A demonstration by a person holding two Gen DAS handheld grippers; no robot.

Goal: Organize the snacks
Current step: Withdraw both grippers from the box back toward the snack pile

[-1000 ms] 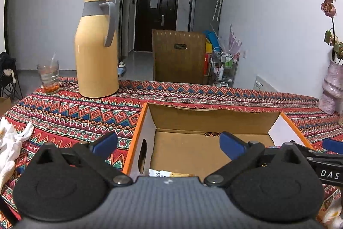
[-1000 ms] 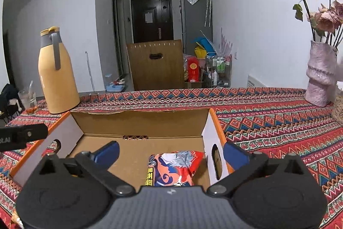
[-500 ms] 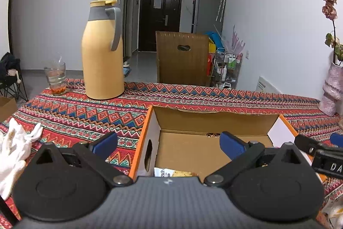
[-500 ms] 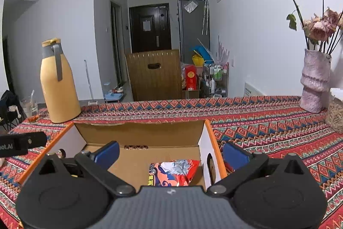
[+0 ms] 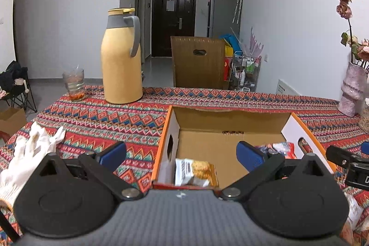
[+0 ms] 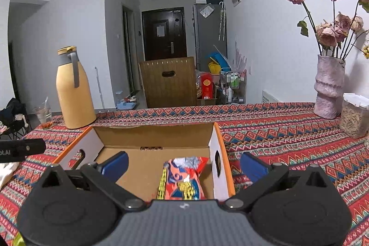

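Left tongs [image 5: 181, 155] spread wide, nothing between them, hanging over the near left end of the cardboard box [image 5: 233, 117]. Right tongs [image 6: 184, 163] likewise agape and empty, over the near right end.

Box contents, left to right: tan-and-white snack packet [image 5: 196, 171] against the left wall; red-blue foil bag [image 6: 183, 179] against the right wall. Both look light, crinkly and soft; the film is probably slippery and anything crisp inside would crush. My call: pinch the flat crimped seam or a top corner, light squeeze, not across the puffed middle. More wrappers seem to lie outside at the left view's bottom right, too blurred to identify.

Surface: desk under a patterned woven cloth [image 6: 288, 130]; it should give grip but could bunch if the box gets dragged.

On it, left to right: white glove [image 5: 30, 149], drinking glass [image 5: 73, 84], yellow thermos jug [image 5: 122, 59], pink vase [image 6: 329, 87] with dried roses, lidded jar [image 6: 355, 115]. All well apart from the box.

Behind: wooden chair back [image 6: 169, 82], hallway, dark door.
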